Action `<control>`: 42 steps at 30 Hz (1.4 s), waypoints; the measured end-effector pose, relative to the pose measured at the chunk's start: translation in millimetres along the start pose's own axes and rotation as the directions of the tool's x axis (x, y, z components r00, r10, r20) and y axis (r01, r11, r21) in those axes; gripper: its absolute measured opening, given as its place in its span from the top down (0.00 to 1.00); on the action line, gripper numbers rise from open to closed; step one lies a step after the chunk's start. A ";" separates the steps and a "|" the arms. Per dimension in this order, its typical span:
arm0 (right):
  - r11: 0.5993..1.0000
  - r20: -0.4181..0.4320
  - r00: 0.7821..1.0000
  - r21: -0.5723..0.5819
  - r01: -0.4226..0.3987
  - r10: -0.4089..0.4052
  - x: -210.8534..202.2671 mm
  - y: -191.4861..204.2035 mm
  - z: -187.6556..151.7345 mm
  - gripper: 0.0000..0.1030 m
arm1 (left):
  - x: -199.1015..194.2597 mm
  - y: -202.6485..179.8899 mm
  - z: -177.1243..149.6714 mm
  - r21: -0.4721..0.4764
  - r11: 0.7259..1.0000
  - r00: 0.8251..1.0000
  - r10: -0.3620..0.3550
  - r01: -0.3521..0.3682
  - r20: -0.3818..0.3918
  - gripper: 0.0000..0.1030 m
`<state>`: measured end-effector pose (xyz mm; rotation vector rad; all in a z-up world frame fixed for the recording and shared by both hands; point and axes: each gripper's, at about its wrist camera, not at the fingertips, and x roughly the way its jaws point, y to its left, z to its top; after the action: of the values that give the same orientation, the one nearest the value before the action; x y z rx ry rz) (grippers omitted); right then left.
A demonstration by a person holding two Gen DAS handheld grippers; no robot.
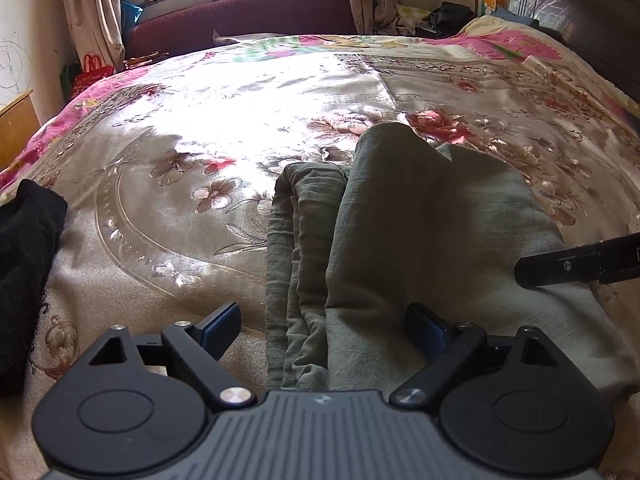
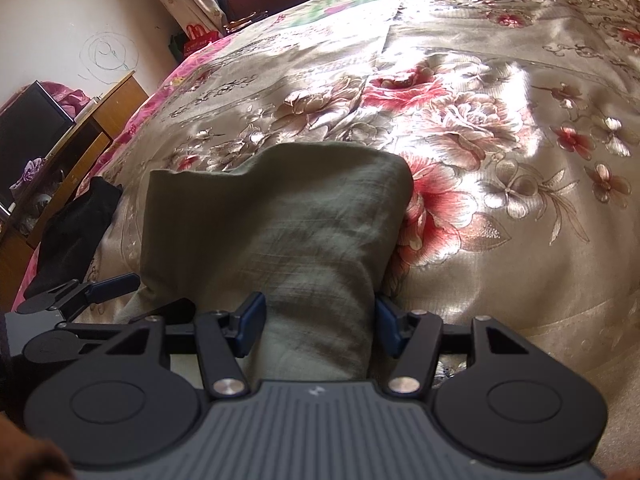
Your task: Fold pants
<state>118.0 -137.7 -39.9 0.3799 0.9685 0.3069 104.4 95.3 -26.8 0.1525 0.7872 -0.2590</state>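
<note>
Olive-green pants (image 1: 420,220) lie folded lengthwise on a floral bedspread (image 1: 180,152), with a bunched edge on their left side. My left gripper (image 1: 324,328) is open wide at their near end. Its left finger rests on the bedspread and its right finger sits in the cloth. A finger of my right gripper (image 1: 560,266) lies at the pants' right edge. In the right wrist view, the pants (image 2: 280,220) rise as a mound, and my right gripper (image 2: 320,322) is shut on a thick bunch of them. One left finger (image 2: 116,282) shows at the left.
A black garment (image 1: 28,248) lies at the bed's left edge and also appears as a black garment (image 2: 76,232) in the right wrist view. A dark headboard (image 1: 580,20) stands far right. A maroon bench (image 1: 240,16) sits under the window. A wooden cabinet (image 2: 92,128) stands beside the bed.
</note>
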 end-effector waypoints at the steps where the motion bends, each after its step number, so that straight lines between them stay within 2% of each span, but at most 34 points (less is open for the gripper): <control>1: 1.000 -0.001 1.000 -0.002 0.002 -0.002 0.4 0.5 0.4 0.42 | -0.3 -0.5 0.1 0.004 1.000 1.000 0.002 -0.002 0.001 0.01; 6: 1.000 -0.003 1.000 -0.013 0.008 -0.009 0.0 1.6 -0.4 0.42 | -2.5 -2.6 1.1 0.018 1.000 1.000 -0.014 0.014 0.002 0.10; 15: 1.000 -0.009 1.000 0.005 -0.017 0.017 -5.2 -5.6 -3.2 0.44 | -4.8 -1.1 2.8 0.048 0.999 1.000 -0.013 0.013 -0.009 0.08; 23: 0.996 -0.004 0.997 0.052 -0.077 0.077 -17.8 -19.7 -10.7 0.43 | -3.5 12.9 4.1 0.021 0.999 0.999 -0.047 0.047 -0.005 0.05; 25: 0.994 -0.006 0.996 0.060 -0.091 0.091 -17.1 -19.3 -11.1 0.41 | -3.6 14.1 3.6 0.005 0.998 0.998 -0.062 0.062 -0.005 0.08; 27: 0.990 -0.012 0.993 0.075 -0.120 0.121 -13.0 -18.2 -10.2 0.41 | -2.7 13.9 3.2 -0.003 0.996 0.996 -0.087 0.087 -0.008 0.18; 29: 0.988 -0.010 0.992 0.091 -0.127 0.129 -7.8 -16.6 -8.9 0.41 | -1.6 13.0 4.4 -0.011 0.995 0.995 -0.096 0.095 -0.013 0.20; 34: 0.987 -0.021 0.989 0.078 -0.142 0.144 -10.4 -15.0 -7.6 0.41 | -8.4 20.2 6.0 0.039 0.995 0.996 -0.088 0.088 -0.006 0.17; 38: 0.985 -0.022 0.986 0.071 -0.160 0.162 -7.4 -13.5 -10.2 0.41 | 7.3 27.6 5.2 -0.036 0.993 0.992 -0.115 0.113 -0.049 0.05; 40: 0.980 -0.010 0.985 0.105 -0.171 0.173 0.8 -12.9 -9.8 0.40 | 13.7 25.3 3.6 -0.078 0.991 0.993 -0.114 0.110 -0.045 0.03; 41: 0.976 -0.001 0.983 0.119 -0.182 0.183 4.7 -12.6 -8.8 0.41 | 13.6 20.6 3.0 -0.077 0.991 0.994 -0.108 0.105 -0.036 0.04; 42: 0.974 0.003 0.982 0.129 -0.187 0.188 7.5 -12.0 -7.9 0.45 | 11.2 16.9 2.9 -0.076 0.991 0.993 -0.113 0.111 -0.028 0.15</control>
<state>116.4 -143.9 -54.8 0.5905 0.9663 0.4190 118.8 108.8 -32.2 0.0419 0.8379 -0.3337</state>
